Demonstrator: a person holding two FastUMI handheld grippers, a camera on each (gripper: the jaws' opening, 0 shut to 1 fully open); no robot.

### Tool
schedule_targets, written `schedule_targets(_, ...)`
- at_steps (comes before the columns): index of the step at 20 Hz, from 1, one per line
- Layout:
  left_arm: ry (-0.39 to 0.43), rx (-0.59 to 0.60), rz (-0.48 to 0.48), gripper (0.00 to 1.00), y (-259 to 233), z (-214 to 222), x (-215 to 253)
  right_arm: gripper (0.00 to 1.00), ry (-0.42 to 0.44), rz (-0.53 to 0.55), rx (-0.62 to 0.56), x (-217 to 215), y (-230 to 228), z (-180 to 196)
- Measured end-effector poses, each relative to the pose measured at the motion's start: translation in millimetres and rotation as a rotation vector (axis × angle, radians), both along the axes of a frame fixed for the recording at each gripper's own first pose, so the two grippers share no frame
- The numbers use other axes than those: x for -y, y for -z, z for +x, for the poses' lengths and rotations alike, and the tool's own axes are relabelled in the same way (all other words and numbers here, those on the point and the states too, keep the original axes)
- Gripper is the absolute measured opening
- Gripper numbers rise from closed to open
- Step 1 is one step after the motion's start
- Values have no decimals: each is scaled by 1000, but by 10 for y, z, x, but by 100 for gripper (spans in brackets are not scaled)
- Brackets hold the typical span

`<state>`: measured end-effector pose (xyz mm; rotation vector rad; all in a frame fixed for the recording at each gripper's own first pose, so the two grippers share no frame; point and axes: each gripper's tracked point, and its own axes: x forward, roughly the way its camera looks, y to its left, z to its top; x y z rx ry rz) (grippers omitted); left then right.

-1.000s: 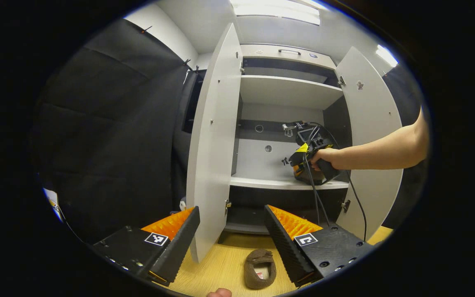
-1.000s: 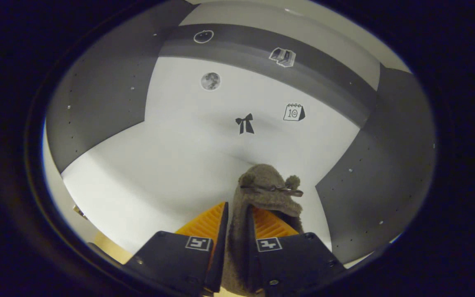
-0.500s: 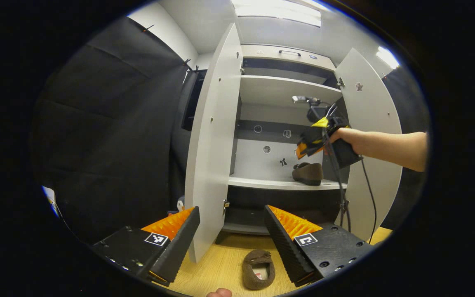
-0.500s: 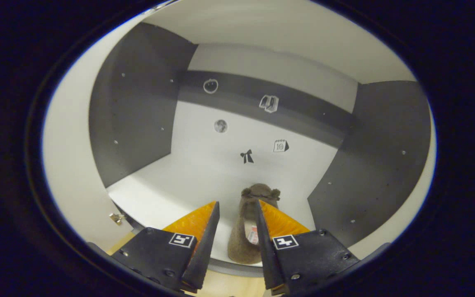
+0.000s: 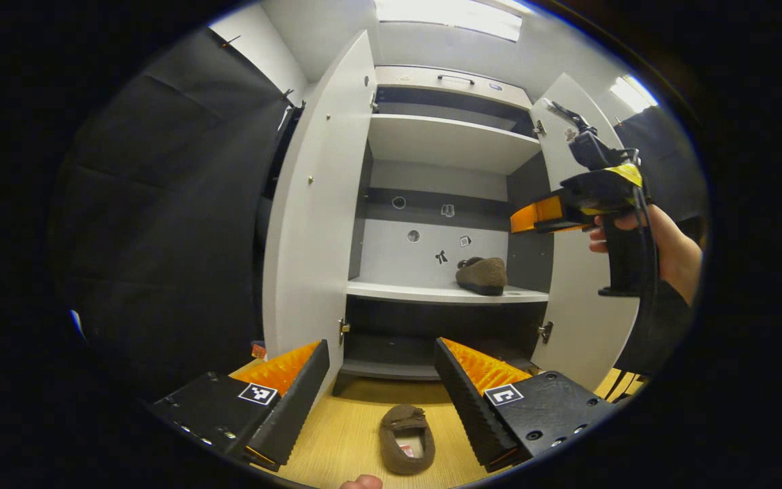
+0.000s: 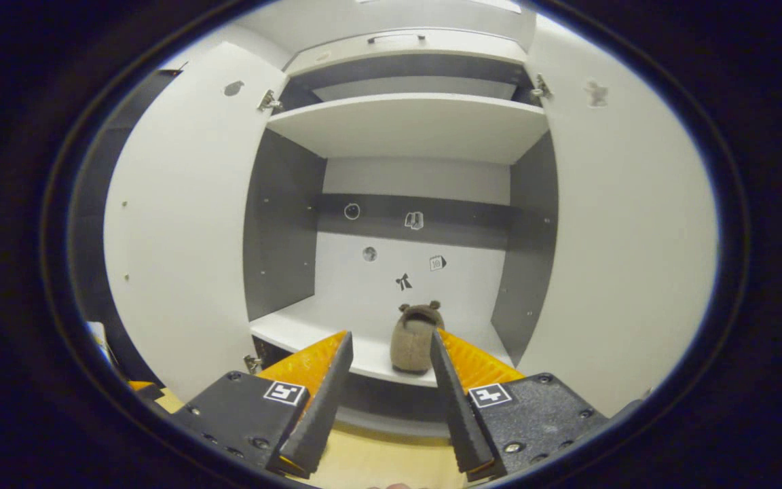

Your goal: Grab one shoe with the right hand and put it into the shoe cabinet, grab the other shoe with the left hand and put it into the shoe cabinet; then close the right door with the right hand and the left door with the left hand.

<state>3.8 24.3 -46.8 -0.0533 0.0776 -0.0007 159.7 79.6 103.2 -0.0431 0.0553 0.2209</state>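
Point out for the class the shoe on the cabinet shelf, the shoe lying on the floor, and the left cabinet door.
shoe on the shelf (image 5: 481, 274), left gripper view, on its fuzzy side.
shoe on the floor (image 5: 406, 439), left gripper view, near its opening.
left door (image 5: 313, 224), left gripper view, on its inner face.

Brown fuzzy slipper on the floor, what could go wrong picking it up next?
1. The brown fuzzy slipper on the wooden floor lies near the open white left door; the left gripper might bump that door.
2. The other brown slipper sits right of middle on the white shelf; crowding it could knock it.
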Motion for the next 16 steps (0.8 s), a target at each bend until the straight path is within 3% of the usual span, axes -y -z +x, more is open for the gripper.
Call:
schedule_targets(1, 13, 0, -2, 95, 6, 6, 51, 79, 21, 12, 17, 84, 102, -112)
schedule_targets(5, 57, -15, 2, 95, 35, 12, 211, 76, 120, 15, 76, 427, 537, -470)
schedule_targets(6, 62, -21, 9, 95, 49, 5, 236, 80, 142, 13, 79, 514, 638, -552)
schedule_targets(8, 75, -30, 14, 95, 86, -10, 291, 76, 173, 9, 75, 635, 841, -690)
schedule_targets(9, 83, -36, 14, 95, 99, -26, 328, 80, 193, -5, 80, 705, 943, -750)
schedule_targets(11, 91, -56, 21, 95, 158, -29, 364, 78, 234, -58, 96, 819, 1177, -853)
schedule_targets(16, 114, -132, 14, 95, 395, -69, 457, 85, 186, -84, -6, 670, 1873, -1129)
